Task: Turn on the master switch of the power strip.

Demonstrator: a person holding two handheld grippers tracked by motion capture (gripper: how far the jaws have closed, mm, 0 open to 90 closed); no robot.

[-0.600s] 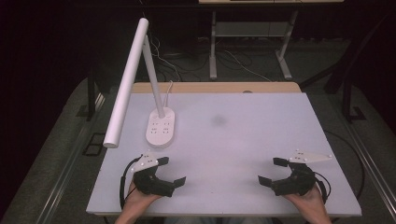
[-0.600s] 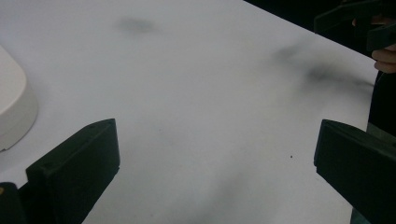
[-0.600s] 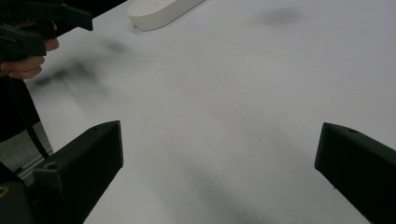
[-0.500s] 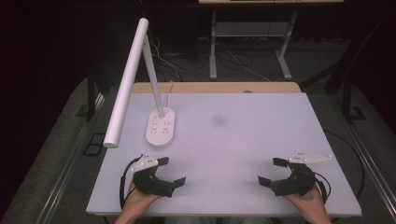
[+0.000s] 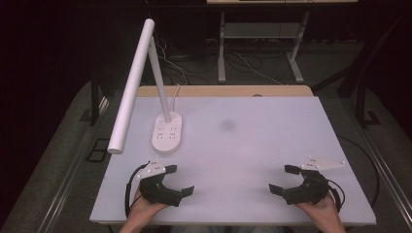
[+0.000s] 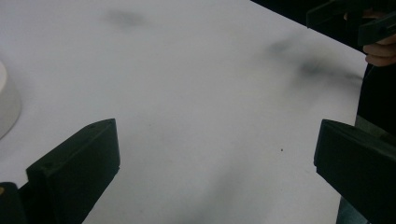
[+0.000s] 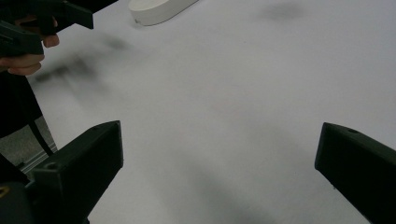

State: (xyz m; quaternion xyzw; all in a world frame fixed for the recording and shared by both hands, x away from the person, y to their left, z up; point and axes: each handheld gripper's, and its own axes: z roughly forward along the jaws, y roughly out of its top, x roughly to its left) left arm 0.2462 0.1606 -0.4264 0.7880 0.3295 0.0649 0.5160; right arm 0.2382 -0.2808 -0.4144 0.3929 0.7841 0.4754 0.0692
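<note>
Presently on the table:

Left gripper [image 5: 180,178]: black, two-jaw, held in the left hand [image 5: 145,208] at the near left edge of the table [image 5: 272,145]. Jaws spread wide, nothing between them, only bare white surface in the gap as seen in the left gripper view. Pointed toward the right, at the other gripper. Grey three-cornered plate on top; black cable looped at its left side.

Right gripper [image 5: 281,178]: black, two-jaw, held in the right hand [image 5: 323,211] at the near right edge of the table. Jaws likewise spread wide and gripping nothing, bare table between them in the right gripper view. Pointed toward the left. Grey three-cornered plate on top; cable trailing at its right.

Both grippers well apart from each other, roughly level along the near edge.

Desk lamp base [image 5: 167,132]: white, oval, flat on the table, far of the left gripper and near it but not touching. Edge of same base at the left margin of the left gripper view [image 6: 7,105] and at the far end of the right gripper view [image 7: 156,10].

Lamp head [image 5: 131,87]: long white tube, tilted, overhanging the left edge of the table.

Faint dark smudge [image 5: 227,126]: mid-table, right of the lamp base.
</note>
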